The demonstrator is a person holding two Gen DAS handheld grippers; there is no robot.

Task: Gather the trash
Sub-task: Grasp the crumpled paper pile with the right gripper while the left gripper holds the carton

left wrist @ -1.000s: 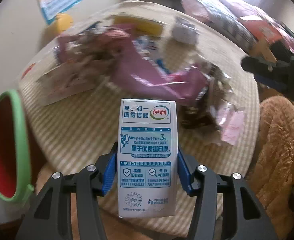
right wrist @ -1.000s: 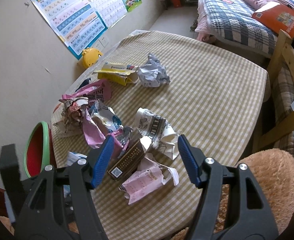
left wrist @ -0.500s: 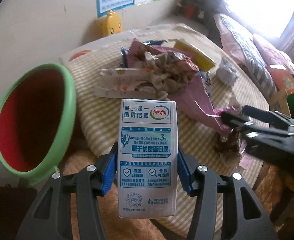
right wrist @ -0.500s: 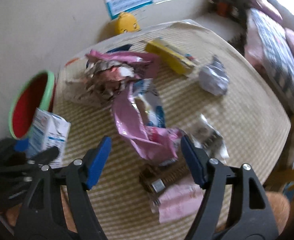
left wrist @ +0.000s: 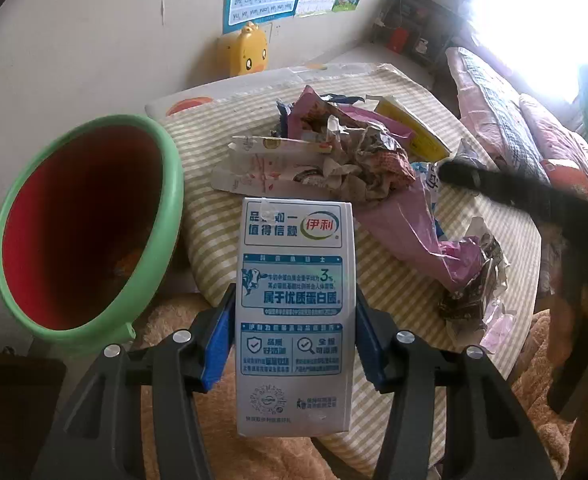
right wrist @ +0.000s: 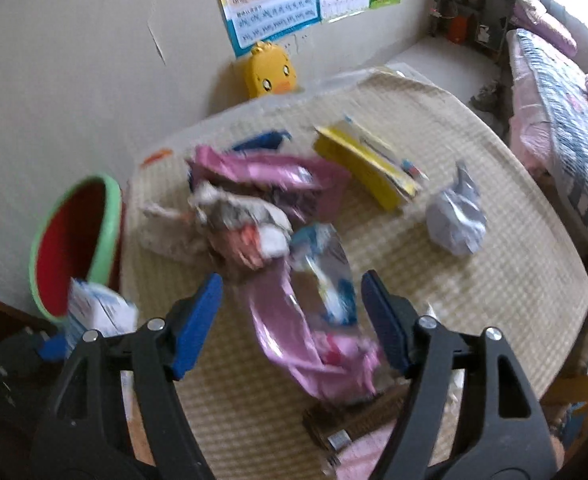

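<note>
My left gripper (left wrist: 291, 336) is shut on a white and blue milk carton (left wrist: 294, 300), held upright off the table's left edge, beside the red bin with a green rim (left wrist: 85, 224). The carton (right wrist: 97, 312) and bin (right wrist: 73, 240) also show in the right wrist view. My right gripper (right wrist: 291, 320) is open and empty, above a pink plastic wrapper (right wrist: 302, 344) on the checked table (right wrist: 494, 280). Crumpled paper and wrappers (left wrist: 366, 164) lie piled mid-table. The right gripper (left wrist: 494, 184) shows dark at right in the left wrist view.
A yellow box (right wrist: 366, 168) and a grey crumpled paper ball (right wrist: 458, 220) lie further back. A yellow duck toy (right wrist: 271, 70) stands by the wall. A brown box (right wrist: 346, 420) lies near the front edge. A bed (right wrist: 566, 128) is at right.
My left gripper has carried the carton leftward off the table towards the bin, which looks larger and closer. My right gripper has moved forward over the pink wrapper, still open.
</note>
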